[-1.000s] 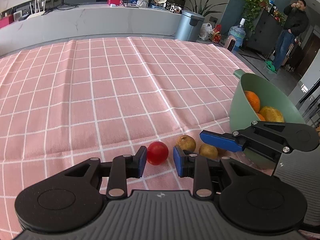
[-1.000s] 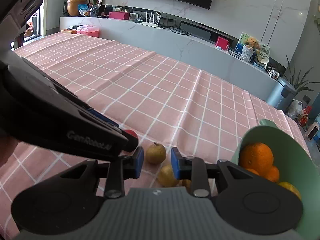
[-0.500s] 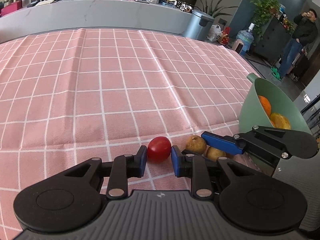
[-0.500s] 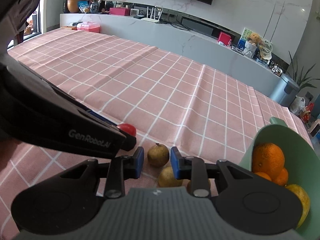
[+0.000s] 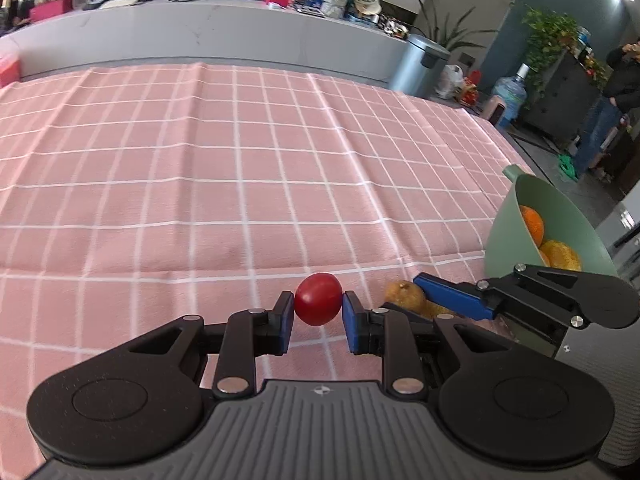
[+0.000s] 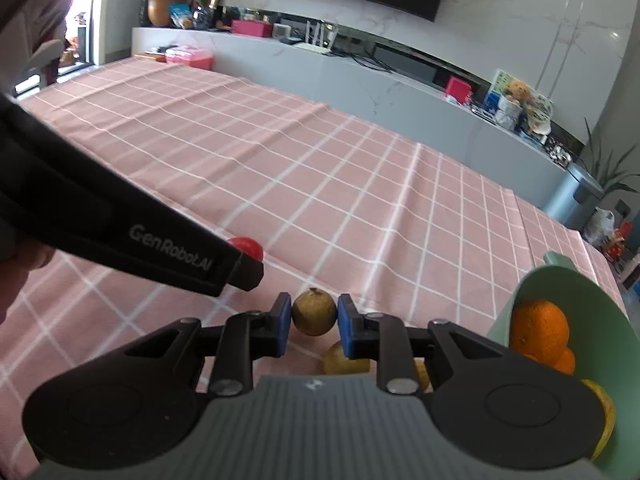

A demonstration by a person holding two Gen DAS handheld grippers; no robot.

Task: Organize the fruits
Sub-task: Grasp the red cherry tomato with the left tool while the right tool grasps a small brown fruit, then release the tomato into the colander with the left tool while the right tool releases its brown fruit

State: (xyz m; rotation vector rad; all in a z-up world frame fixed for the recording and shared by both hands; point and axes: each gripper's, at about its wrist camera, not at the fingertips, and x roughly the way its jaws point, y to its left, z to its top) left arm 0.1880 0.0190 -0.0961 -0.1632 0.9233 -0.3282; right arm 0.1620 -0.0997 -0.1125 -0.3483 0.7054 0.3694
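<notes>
Left gripper [image 5: 319, 322]: blue pads clamped on a small red tomato [image 5: 319, 299], one pad on each flank. Its underside seems to sit clear of the pink checked tablecloth [image 5: 240, 184], though contact cannot be ruled out from this angle. In the right wrist view only the top of this fruit shows above the left gripper's black body.

Right gripper [image 6: 313, 330]: jaws narrow and closing around a round brownish-yellow fruit [image 6: 314, 312]. Both pads look to be touching its sides; the variety is hard to make out, russet skin with a small stem nub on top. Whether it is off the cloth cannot be told.

Just below and behind the right gripper's right-hand finger lies a second brownish fruit [image 6: 344, 360], mostly covered by the finger and the gripper body. A third yellowish shape further right under the linkage is too hidden to name.

From the left wrist view, the right gripper enters to the right of the claw, its blue pad crossing the brownish fruit, so only the left part of that fruit is seen.

Right of both claws: a mint-green bowl [image 6: 560, 280] on its side or steeply tilted, mouth toward the cameras, cut off by the frame edge. Inside it are oranges [image 6: 540, 330] and a yellowish fruit [image 6: 602, 408], partly hidden by the gripper body.

A person [image 5: 618, 92] stands far off at the right, partly cut off.
</notes>
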